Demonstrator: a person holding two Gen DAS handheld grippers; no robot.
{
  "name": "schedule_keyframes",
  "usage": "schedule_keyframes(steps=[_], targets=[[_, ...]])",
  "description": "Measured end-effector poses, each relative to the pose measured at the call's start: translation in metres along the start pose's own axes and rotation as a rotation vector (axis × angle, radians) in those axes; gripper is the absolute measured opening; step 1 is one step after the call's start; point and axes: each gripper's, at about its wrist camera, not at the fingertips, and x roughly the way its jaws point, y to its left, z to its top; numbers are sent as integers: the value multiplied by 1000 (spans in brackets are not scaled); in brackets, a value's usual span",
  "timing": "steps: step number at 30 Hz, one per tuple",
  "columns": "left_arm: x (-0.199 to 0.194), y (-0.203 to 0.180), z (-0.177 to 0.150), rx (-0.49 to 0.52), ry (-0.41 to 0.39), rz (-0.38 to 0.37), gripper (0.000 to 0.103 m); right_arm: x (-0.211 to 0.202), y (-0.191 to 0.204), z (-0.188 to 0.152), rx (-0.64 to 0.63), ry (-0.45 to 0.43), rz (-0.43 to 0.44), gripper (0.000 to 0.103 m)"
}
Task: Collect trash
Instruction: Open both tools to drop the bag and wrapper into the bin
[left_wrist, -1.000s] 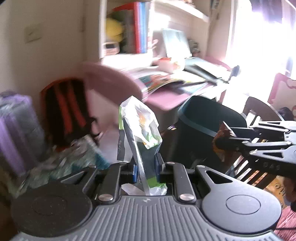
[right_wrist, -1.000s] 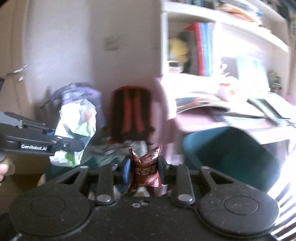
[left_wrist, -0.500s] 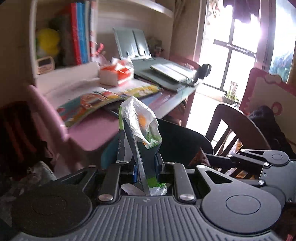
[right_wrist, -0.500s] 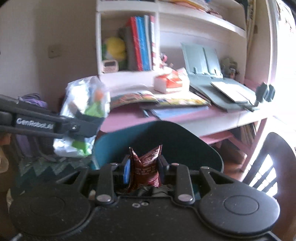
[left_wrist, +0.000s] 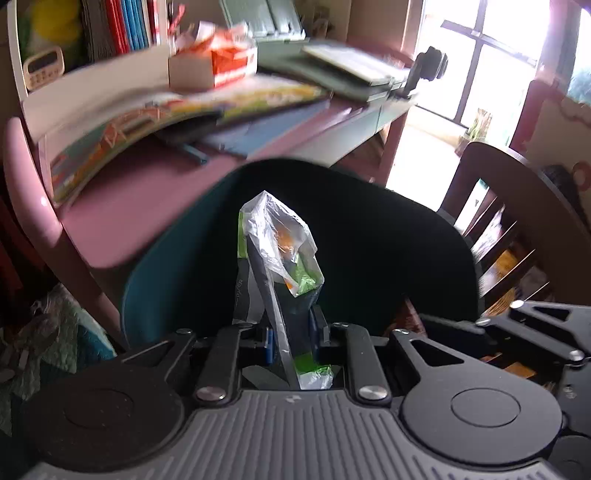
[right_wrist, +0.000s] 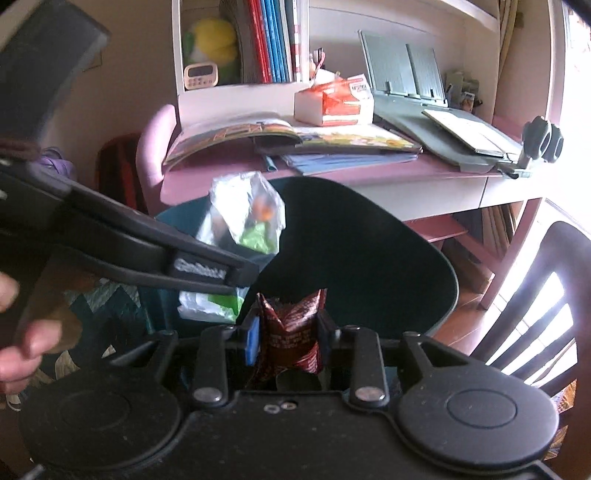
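Note:
My left gripper (left_wrist: 291, 332) is shut on a clear plastic wrapper with green and orange print (left_wrist: 280, 254) and holds it over the open mouth of a dark teal trash bin (left_wrist: 369, 236). The wrapper also shows in the right wrist view (right_wrist: 247, 218), with the left gripper (right_wrist: 236, 275) beside it. My right gripper (right_wrist: 288, 332) is shut on a crumpled dark red snack wrapper (right_wrist: 291, 328), held at the near rim of the bin (right_wrist: 369, 251). The right gripper shows at the right edge of the left wrist view (left_wrist: 424, 321). The bin's inside is dark.
A pink desk (right_wrist: 221, 177) behind the bin carries open books (right_wrist: 295, 136), a tissue box (right_wrist: 332, 99) and a grey book stand (right_wrist: 424, 96). A dark wooden chair (right_wrist: 546, 295) stands right of the bin. A backpack (right_wrist: 114, 166) and a patterned cloth (left_wrist: 55, 332) lie left.
Both grippers swung right from the backpack side and moved down toward the bin. The bin's mouth now fills the middle of both views. Both wrappers stay held.

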Motion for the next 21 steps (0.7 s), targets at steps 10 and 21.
schedule_keyframes(steps=[10,21], targets=[[24,-8,-7,51,51,15,18,10,-5,-2,-26,22,-16,33],[7,-2,-10,20,11,7,41,2,-9,-3,2,17,-16,47]])
